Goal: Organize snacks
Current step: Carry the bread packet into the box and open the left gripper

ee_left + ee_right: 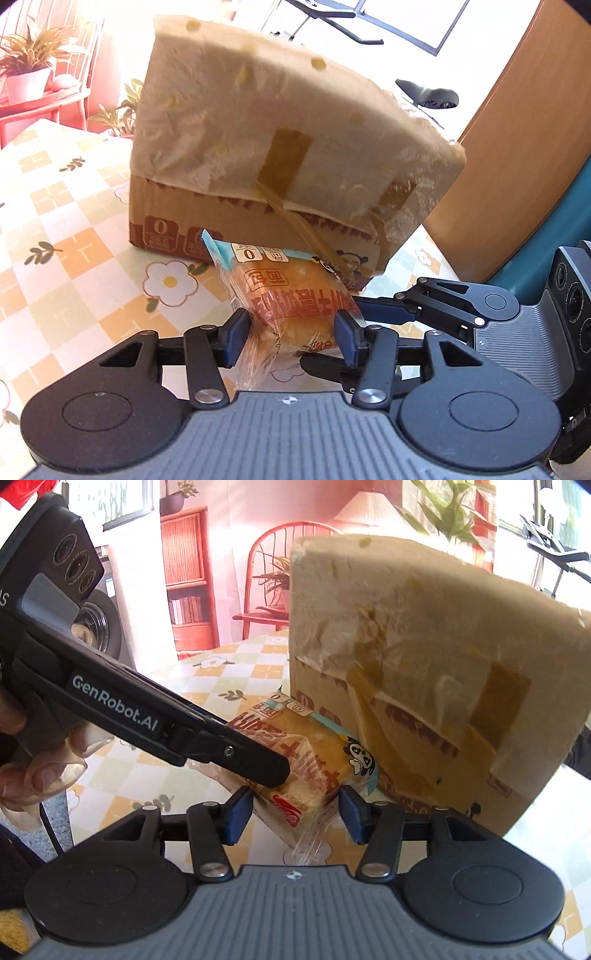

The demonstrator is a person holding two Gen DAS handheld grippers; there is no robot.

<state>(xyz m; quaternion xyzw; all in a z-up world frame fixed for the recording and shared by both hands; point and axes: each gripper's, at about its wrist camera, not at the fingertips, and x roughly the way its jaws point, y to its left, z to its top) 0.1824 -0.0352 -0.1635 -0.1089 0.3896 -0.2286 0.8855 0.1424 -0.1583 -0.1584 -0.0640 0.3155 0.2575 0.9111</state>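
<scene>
A bread snack in a clear wrapper with red print (291, 295) sits between the blue pads of my left gripper (291, 332), which is shut on it. The same snack (314, 760) shows in the right wrist view, between the pads of my right gripper (295, 812), which is also closed on its lower end. The left gripper's black fingers (255, 760) cross the snack from the left. A tall cardboard box (280, 147) wrapped in paper and tape stands just behind the snack; it also shows in the right wrist view (424, 664).
The table has a yellow checked cloth with flowers (74, 229). A wooden board (517, 166) leans at the right. Potted plants (29, 62) stand at the far left. A red chair (269, 583) and a bookshelf (184, 572) stand behind the table.
</scene>
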